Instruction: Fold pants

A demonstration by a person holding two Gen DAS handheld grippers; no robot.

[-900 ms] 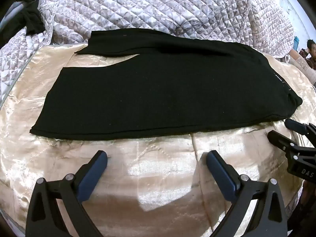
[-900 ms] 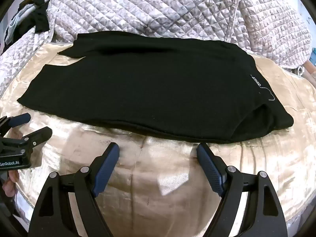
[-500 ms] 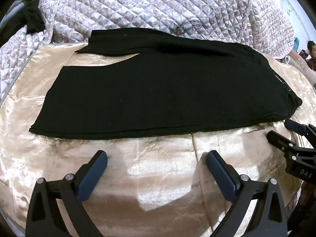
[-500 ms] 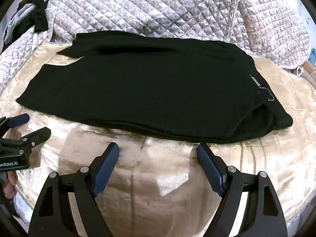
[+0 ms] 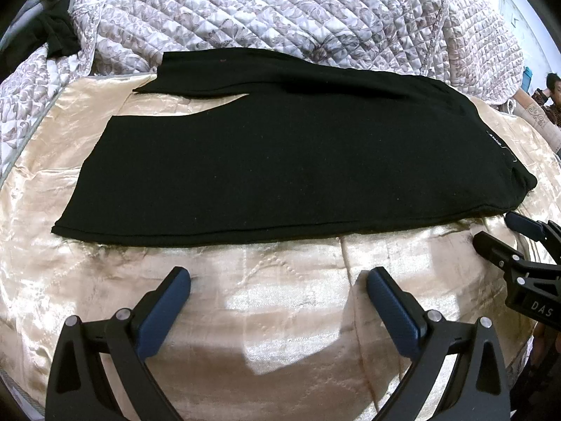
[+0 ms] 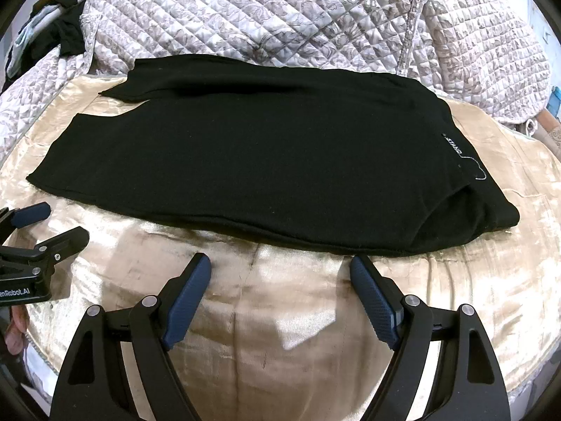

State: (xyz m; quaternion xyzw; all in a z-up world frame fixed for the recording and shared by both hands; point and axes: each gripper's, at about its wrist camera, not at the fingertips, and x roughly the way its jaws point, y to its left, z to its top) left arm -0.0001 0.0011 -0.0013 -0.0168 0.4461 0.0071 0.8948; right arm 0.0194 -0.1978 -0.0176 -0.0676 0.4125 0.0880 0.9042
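Observation:
Black pants [image 5: 280, 161] lie flat on a gold satin cover, legs pointing left, waistband with a small white label at the right; they also show in the right wrist view [image 6: 252, 165]. One leg lies over the other, the far leg sticking out at the upper left. My left gripper [image 5: 277, 280] is open and empty, hovering short of the pants' near edge. My right gripper [image 6: 280, 270] is open and empty, close to the near edge by the waist end. Each gripper shows at the side of the other's view.
The gold satin cover [image 5: 287, 322] spans the bed in front of me. A quilted grey-white blanket [image 5: 280, 10] is bunched behind the pants. Dark clothing [image 5: 52, 35] lies at the far left. A person [image 5: 550, 91] sits at the far right.
Almost nothing has changed. Both grippers stay open and hold nearly still in front of the pants.

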